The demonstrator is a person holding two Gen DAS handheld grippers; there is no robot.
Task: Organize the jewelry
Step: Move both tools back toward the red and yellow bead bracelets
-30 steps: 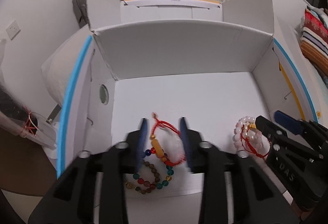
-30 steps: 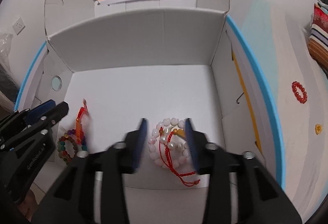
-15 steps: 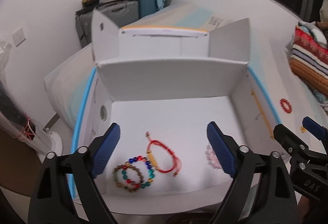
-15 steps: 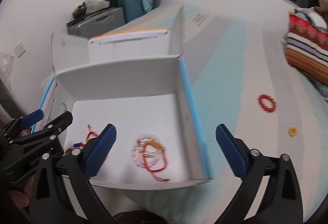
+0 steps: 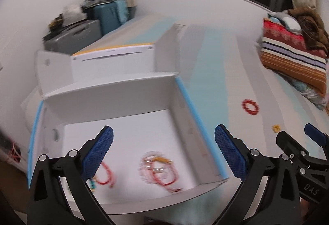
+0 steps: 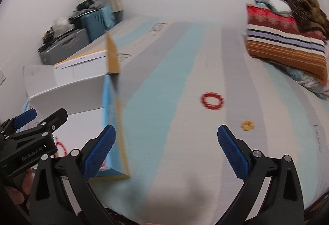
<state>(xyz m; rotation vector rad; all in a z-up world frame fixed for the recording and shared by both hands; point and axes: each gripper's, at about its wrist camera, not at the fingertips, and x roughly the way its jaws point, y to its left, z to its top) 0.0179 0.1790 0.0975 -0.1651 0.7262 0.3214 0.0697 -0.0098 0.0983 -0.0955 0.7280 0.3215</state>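
Note:
A white open box (image 5: 115,89) with blue edges stands on the striped bed. Inside lie a pink bead bracelet tangled with a red cord (image 5: 158,169) and a red cord bracelet (image 5: 105,175). My left gripper (image 5: 163,153) is open and empty above the box's near edge. A red bead bracelet (image 6: 211,100) and a small yellow piece (image 6: 247,125) lie on the bed to the right of the box (image 6: 111,113). My right gripper (image 6: 166,153) is open and empty above the bed, short of both. It also shows in the left wrist view (image 5: 298,140).
A folded striped quilt (image 6: 287,43) lies at the bed's far right. Suitcases (image 5: 92,27) stand by the wall behind the box. The box flaps (image 5: 166,50) stand up at its back. The left gripper shows at the left of the right wrist view (image 6: 35,122).
Both grippers opened, letting go of the bracelets in the box, and pulled back and up. Both views swung right, toward the red bracelet on the bed.

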